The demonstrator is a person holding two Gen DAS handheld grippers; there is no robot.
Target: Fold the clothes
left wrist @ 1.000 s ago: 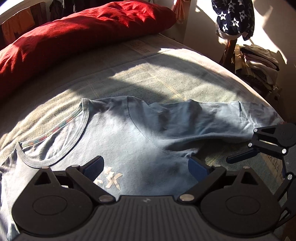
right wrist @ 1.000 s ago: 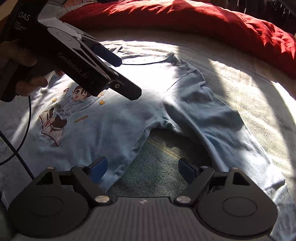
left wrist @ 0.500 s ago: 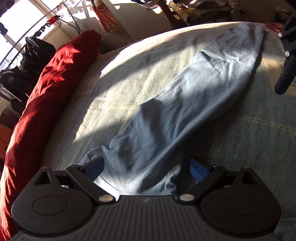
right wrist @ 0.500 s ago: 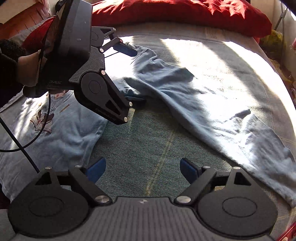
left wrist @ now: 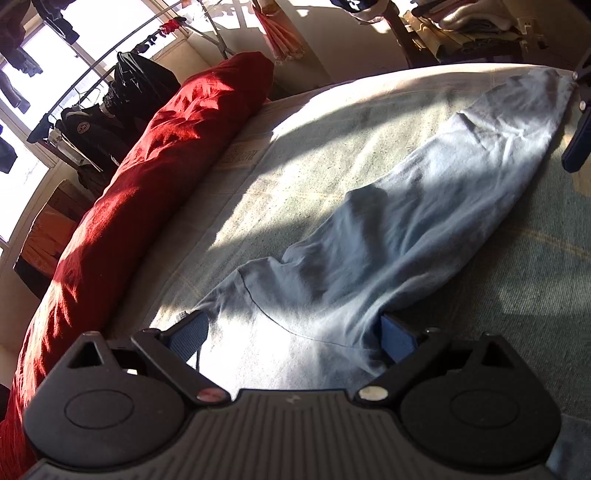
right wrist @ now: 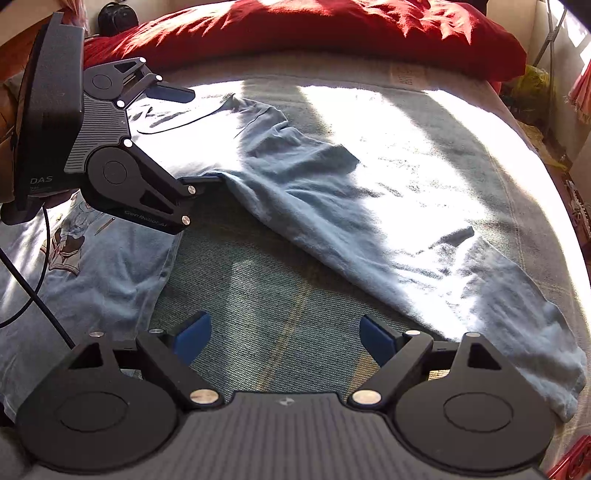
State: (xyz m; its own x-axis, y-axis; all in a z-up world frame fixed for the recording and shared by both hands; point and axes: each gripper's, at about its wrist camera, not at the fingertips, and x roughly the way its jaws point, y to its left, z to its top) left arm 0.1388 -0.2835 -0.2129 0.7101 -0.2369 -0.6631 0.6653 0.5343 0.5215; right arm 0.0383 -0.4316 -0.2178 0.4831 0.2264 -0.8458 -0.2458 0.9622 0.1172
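On the bed, your limp, light long-sleeved shirt folds best gripped at shoulder seam and cuff; left hand-held gripper and right hand-held gripper both gape released.

I count one light blue long-sleeved shirt on the bed, with one printed cartoon figure on its chest. One long red cushion lies along the far edge of the bed, beyond the shirt. Two claws are in my views: the left claw at the shirt's shoulder, the right claw over bare bedcover just beside the sleeve. One black cable crosses the shirt's body.
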